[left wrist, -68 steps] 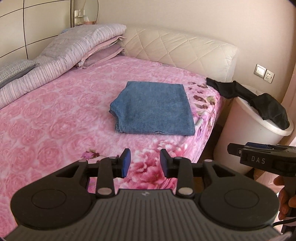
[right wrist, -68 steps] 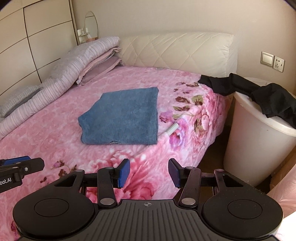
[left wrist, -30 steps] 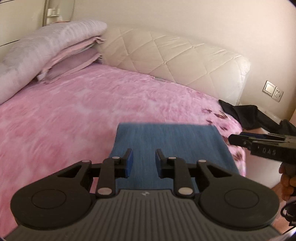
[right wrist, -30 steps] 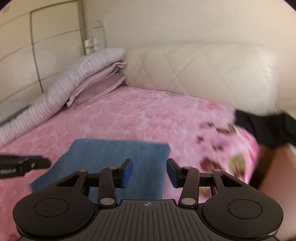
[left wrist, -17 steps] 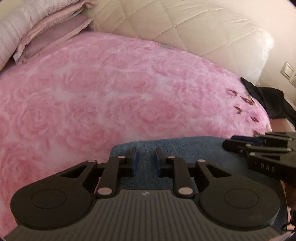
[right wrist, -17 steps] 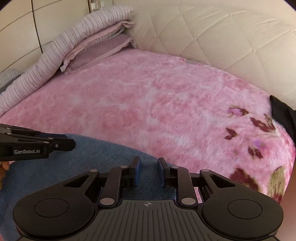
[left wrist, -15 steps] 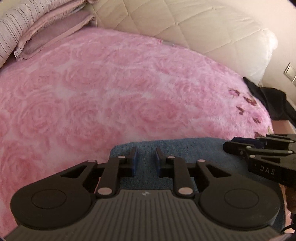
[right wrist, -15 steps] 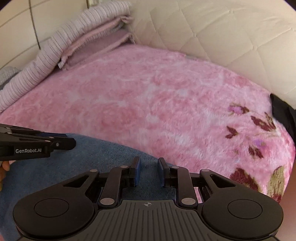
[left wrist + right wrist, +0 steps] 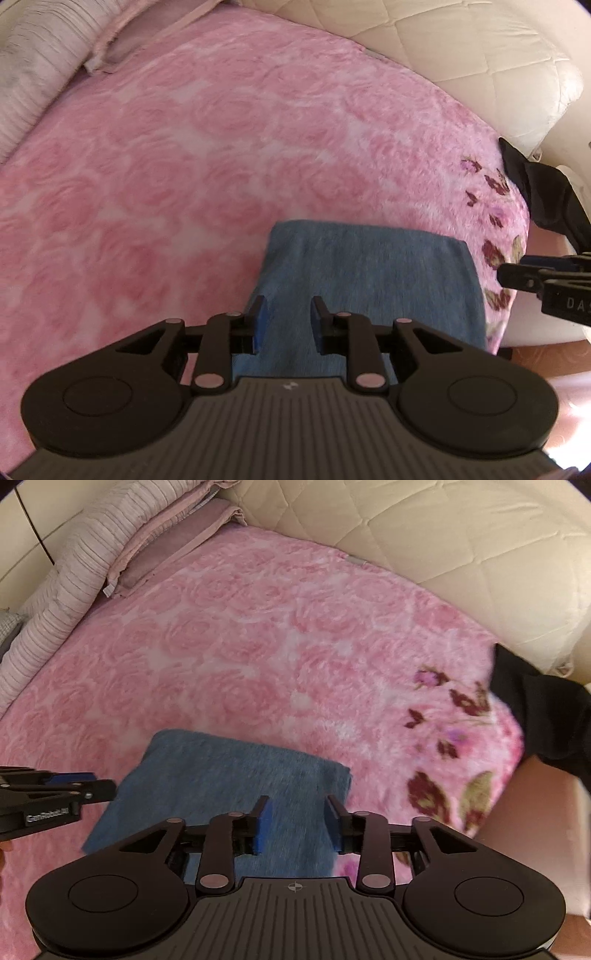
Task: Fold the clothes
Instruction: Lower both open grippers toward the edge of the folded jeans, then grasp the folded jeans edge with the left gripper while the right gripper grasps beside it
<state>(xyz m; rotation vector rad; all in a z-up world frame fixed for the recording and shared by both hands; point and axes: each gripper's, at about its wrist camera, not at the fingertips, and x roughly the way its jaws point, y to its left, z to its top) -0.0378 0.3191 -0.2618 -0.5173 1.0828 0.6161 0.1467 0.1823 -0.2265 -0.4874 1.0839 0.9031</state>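
A folded blue cloth point(image 9: 369, 266) lies flat on the pink rose blanket point(image 9: 184, 147), near the bed's right edge. My left gripper point(image 9: 288, 317) hovers above the cloth's near left part, its jaws opening with nothing between the pads. My right gripper point(image 9: 299, 819) hangs over the same blue cloth point(image 9: 229, 771) toward its right side, its jaws also opening and empty. Each gripper shows at the edge of the other's view: the right gripper point(image 9: 517, 277) and the left gripper point(image 9: 107, 788).
A black garment point(image 9: 535, 709) drapes from the bed corner onto a white round bin point(image 9: 524, 328) at the right. The cream quilted headboard point(image 9: 443, 535) runs along the back. Striped folded bedding point(image 9: 74, 572) is stacked at the far left.
Both grippers have lifted up and back from the blue cloth's far edge, and their narrow jaws have widened. More of the cloth shows, lying flat.
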